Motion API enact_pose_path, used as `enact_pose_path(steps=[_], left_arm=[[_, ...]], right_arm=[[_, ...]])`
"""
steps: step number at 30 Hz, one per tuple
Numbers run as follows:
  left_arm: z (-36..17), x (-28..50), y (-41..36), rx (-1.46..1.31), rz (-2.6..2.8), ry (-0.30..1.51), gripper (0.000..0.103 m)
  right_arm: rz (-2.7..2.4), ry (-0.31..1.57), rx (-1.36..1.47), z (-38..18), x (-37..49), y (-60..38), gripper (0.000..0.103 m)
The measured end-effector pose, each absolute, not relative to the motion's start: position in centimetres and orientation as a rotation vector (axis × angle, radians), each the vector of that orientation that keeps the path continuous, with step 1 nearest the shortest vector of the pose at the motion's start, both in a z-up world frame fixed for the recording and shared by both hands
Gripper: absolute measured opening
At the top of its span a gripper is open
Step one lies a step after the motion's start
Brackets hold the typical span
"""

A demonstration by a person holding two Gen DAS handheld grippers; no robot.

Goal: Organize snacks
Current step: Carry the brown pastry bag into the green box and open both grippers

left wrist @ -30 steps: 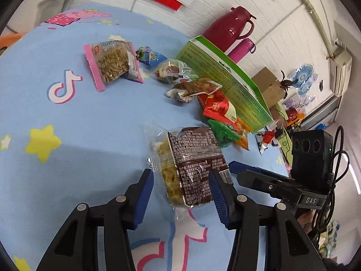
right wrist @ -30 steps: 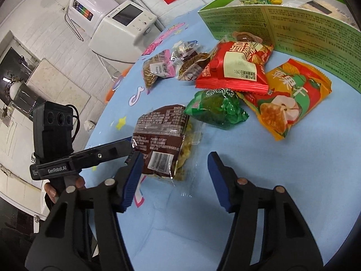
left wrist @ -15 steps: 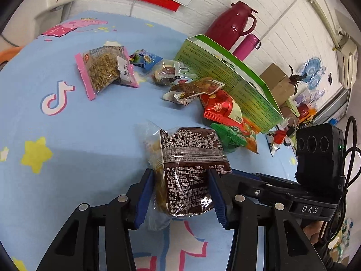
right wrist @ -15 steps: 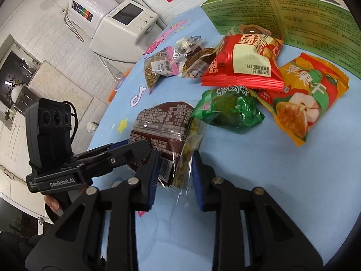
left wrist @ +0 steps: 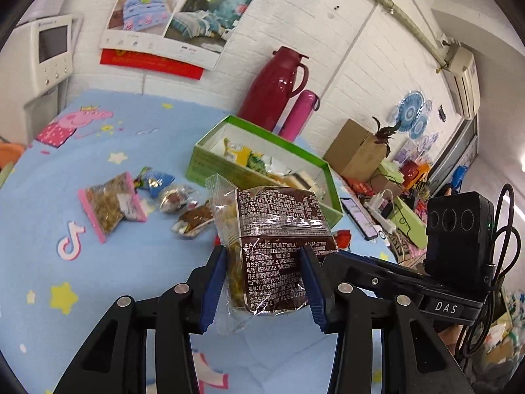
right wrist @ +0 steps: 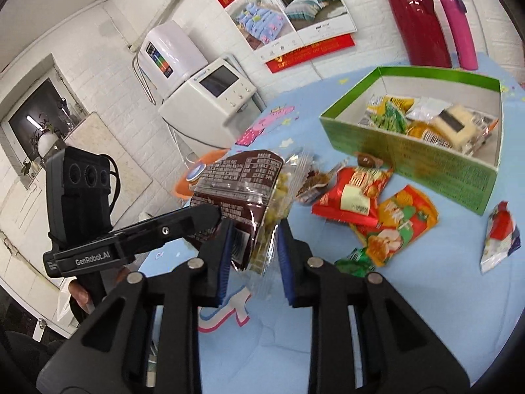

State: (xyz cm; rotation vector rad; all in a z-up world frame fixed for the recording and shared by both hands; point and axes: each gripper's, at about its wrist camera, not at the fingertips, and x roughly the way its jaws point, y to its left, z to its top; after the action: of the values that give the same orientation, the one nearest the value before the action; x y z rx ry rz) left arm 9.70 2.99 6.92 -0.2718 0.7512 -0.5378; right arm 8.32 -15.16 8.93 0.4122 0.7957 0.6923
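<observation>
In your left wrist view, your left gripper (left wrist: 267, 287) clamps the brown snack bag (left wrist: 279, 249) between its blue fingers (left wrist: 215, 290), above the blue worktop (left wrist: 98, 279), the green box (left wrist: 262, 170) at 12 o'clock. In your right wrist view, your right gripper (right wrist: 254, 259) pinches the same bag's clear edge, the box at 2 o'clock.

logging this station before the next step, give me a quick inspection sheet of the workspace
surface: blue cartoon cloth, rumpled near the grippers.
job's things: brown packet lifted off the cloth; green box open, several snacks inside; red packet, orange packet, pink packet and small ones loose on the cloth.
clutter: red jug and pink flask behind the box.
grippers: left gripper and right gripper both clamp the brown packet.
cables: black lead looping on the right gripper's camera.
surroundings: white brick wall, calendar, white machine, cardboard box.
</observation>
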Motion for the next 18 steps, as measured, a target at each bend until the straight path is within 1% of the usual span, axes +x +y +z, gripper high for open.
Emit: enact_pose_path(steps=[4, 9, 18], left_arm=[[8.7, 12.1, 0.5, -0.24, -0.576, 0.723, 0.046], [9.7, 15.9, -2.9, -0.212, -0.619, 0.709, 0.046], [8.7, 22.8, -8.8, -0.174, -0.686, 0.76, 0.046]], right_arm=[[0.63, 0.752, 0.418, 10.4, 9.7, -17.2, 0.028], [0.553, 0.718, 0.444, 11.1, 12.1, -20.3, 0.028], [0.441, 0.725, 0.497, 9.3, 16.9, -25.6, 0.028]])
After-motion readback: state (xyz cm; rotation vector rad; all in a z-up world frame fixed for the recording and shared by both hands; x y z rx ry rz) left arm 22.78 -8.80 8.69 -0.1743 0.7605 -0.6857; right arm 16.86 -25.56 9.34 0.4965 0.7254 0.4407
